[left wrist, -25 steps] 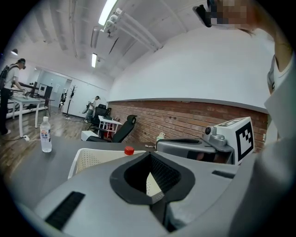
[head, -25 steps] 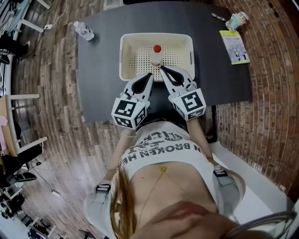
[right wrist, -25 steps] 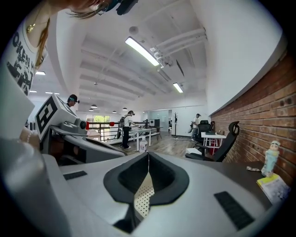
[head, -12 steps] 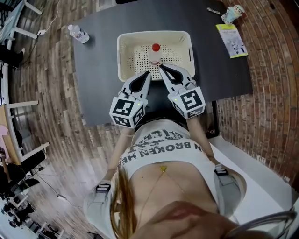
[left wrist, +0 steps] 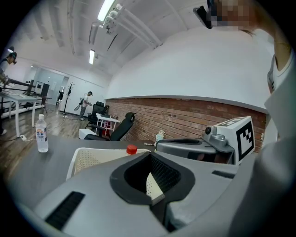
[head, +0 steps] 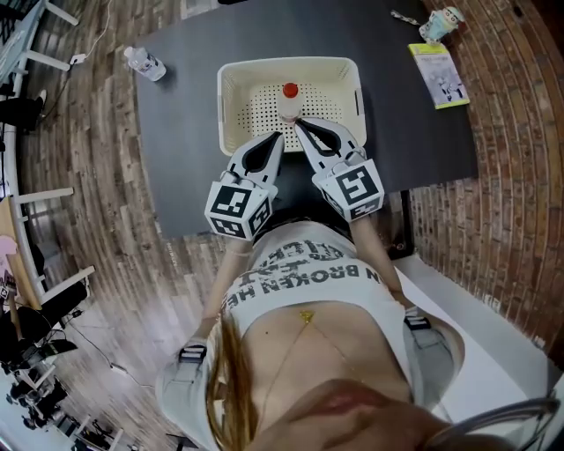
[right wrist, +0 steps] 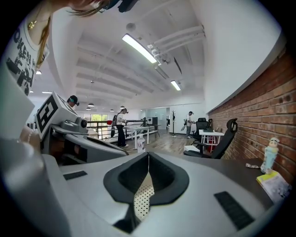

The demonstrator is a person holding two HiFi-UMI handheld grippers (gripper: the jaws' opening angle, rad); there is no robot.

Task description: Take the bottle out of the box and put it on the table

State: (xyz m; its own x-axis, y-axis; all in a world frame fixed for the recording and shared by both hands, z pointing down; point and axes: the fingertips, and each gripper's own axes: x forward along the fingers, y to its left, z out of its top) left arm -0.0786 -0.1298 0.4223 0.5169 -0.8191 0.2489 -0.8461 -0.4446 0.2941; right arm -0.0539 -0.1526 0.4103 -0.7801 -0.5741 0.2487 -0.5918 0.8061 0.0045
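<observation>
A clear bottle with a red cap (head: pixel 290 91) stands upright in the cream perforated basket (head: pixel 234 97) on the dark table (head: pixel 185 158). Both grippers hover side by side at the basket's near rim, pointing toward the bottle. My left gripper (head: pixel 278 137) is shut with nothing in it, just left of the bottle. My right gripper (head: pixel 297 123) is also shut and empty, its tips close to the bottle's near side. In the left gripper view the red cap (left wrist: pixel 132 149) shows above the basket rim (left wrist: pixel 88 155), beyond the shut left gripper (left wrist: pixel 150 156). The right gripper (right wrist: pixel 148 155) shows only basket mesh through its jaw window.
A second water bottle (head: pixel 144 63) lies at the table's far left corner. A yellow booklet (head: pixel 441 75) and a small figurine (head: pixel 441 22) sit at the far right. Bare table surrounds the basket on both sides. Chairs and people are far off in the room.
</observation>
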